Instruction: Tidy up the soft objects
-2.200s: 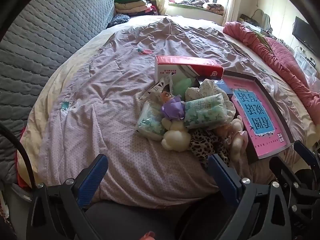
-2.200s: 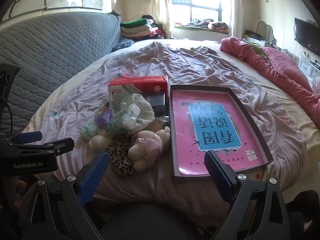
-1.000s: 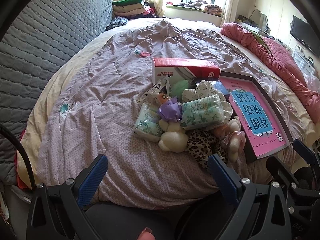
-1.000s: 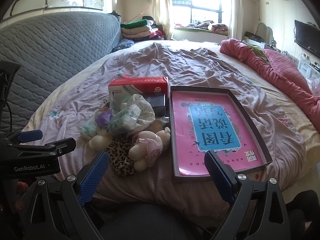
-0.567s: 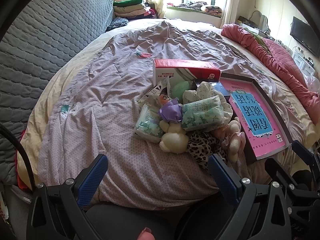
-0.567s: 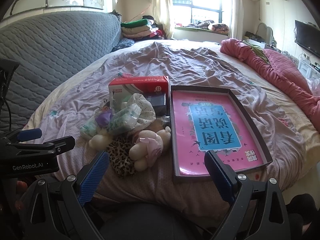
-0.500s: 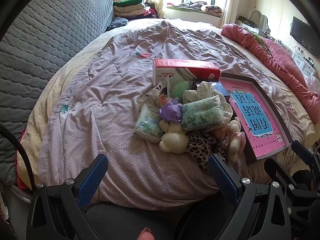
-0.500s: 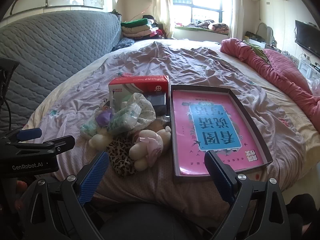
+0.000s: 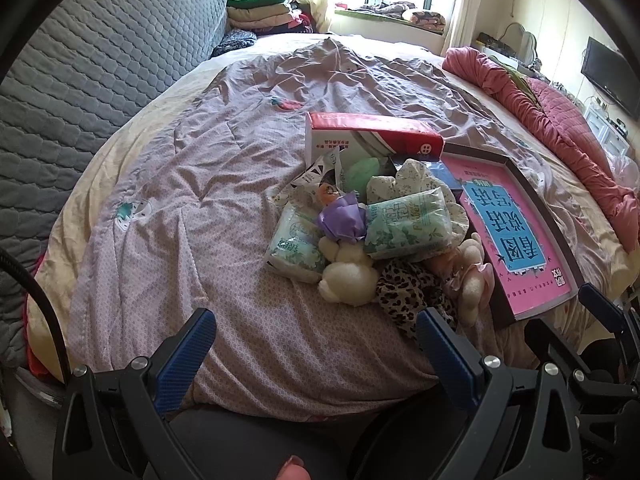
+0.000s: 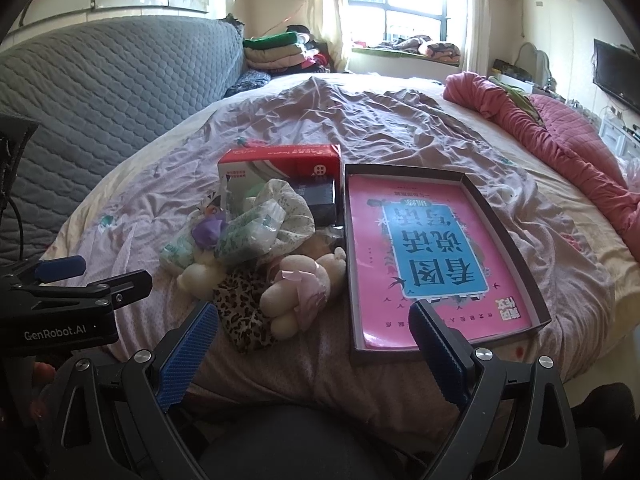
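In the left wrist view the left gripper (image 9: 314, 334) hangs spread and empty before the pile of soft things (image 9: 372, 236) on the bed (image 9: 180, 184), and in the right wrist view the right gripper (image 10: 314, 324), also spread, faces the pink tray (image 10: 516, 248) beside it, so nothing seems sorted yet and a first grasp is probably needed.

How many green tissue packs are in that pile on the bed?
2. One tissue pack lies on top of the pile, right of the purple bow; another tissue pack lies at the left edge. More may be buried.
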Demonstrator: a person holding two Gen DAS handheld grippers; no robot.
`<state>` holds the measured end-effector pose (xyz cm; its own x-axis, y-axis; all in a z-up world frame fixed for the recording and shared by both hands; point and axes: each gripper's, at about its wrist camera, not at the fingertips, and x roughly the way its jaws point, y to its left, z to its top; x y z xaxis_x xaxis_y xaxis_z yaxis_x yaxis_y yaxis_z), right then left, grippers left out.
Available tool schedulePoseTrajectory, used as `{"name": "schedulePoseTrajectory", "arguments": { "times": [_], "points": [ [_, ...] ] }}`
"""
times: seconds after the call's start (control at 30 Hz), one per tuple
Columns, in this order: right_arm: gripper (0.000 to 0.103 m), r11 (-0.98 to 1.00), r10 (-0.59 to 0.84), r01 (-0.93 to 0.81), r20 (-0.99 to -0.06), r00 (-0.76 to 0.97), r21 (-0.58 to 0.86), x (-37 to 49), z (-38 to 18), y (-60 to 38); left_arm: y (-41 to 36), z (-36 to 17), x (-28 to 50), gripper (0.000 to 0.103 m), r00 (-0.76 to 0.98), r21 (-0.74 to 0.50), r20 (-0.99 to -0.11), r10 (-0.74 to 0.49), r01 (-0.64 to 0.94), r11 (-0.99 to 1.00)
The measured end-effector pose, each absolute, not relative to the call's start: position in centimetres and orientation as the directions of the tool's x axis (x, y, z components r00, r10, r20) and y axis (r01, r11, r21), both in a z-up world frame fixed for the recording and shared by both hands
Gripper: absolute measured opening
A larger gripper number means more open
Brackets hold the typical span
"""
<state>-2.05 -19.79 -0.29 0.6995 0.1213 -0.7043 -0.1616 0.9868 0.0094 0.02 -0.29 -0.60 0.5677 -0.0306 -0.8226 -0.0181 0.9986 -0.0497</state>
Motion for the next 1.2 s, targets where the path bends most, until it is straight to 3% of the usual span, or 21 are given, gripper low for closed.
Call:
{"name": "schedulePoseTrajectory", "arguments": {
  "times": [0.73,0.97,1.2],
  "points": [
    [0.096,0.984,0.095,-0.176,-0.765,0.638,-0.025,2.1,-3.7,-17.9,5.0,-5.5,5.4,0.1,0.513,-0.11,-0.858,-0.04,-0.106,0.988],
    [0.096,0.987,0.077,-0.16,-0.781,0.619,-0.03,3.3,-4.7,-18.2,5.7,-7.3,8.2,0.092,0.498,-0.127,-0.865,-0.068,-0.085,0.988],
    [0.088,0.984,0.072,-0.174,-0.796,0.601,-0.043,4.6,-5.6,-17.4,6.5,-8.0,9.5,0.084,0.505,-0.17,-0.856,-0.108,-0.077,0.982]
  ]
}}
